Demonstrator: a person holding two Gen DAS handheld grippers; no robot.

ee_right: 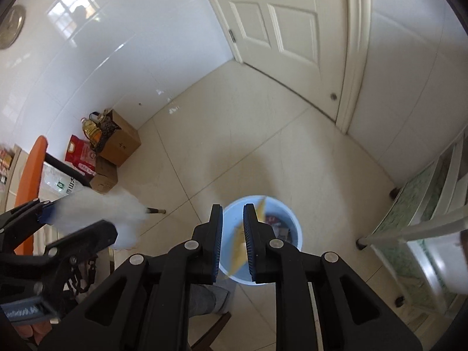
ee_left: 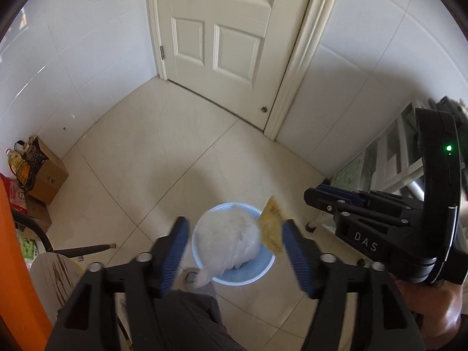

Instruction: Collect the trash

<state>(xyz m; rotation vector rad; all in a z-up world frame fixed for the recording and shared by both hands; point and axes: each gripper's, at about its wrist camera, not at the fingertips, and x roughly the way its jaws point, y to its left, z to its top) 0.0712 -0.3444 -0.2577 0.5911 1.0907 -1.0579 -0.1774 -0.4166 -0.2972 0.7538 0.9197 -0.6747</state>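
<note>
A round blue bin [ee_left: 234, 282] [ee_right: 294, 222] stands on the tiled floor under both grippers, with some wrappers inside. My left gripper [ee_left: 235, 220] [ee_right: 84, 219] hangs over it, open. A crumpled white plastic wad [ee_left: 231, 237] [ee_right: 102, 207] sits between its blue pads with a gap on each side. My right gripper [ee_left: 314, 194] [ee_right: 233, 207] is at the bin's right, its jaws a narrow gap apart. A yellow wrapper [ee_left: 272, 228] [ee_right: 238, 242] is blurred in the air over the bin, clear of those fingertips.
A white panelled door [ee_left: 219, 44] closes the far corner. Cardboard boxes [ee_left: 48, 175] and an oil bottle stand by the left wall. An orange chair back [ee_left: 17, 263] is close on the left, a white shelf unit [ee_right: 424, 222] on the right. A person's leg [ee_left: 187, 316] is beside the bin.
</note>
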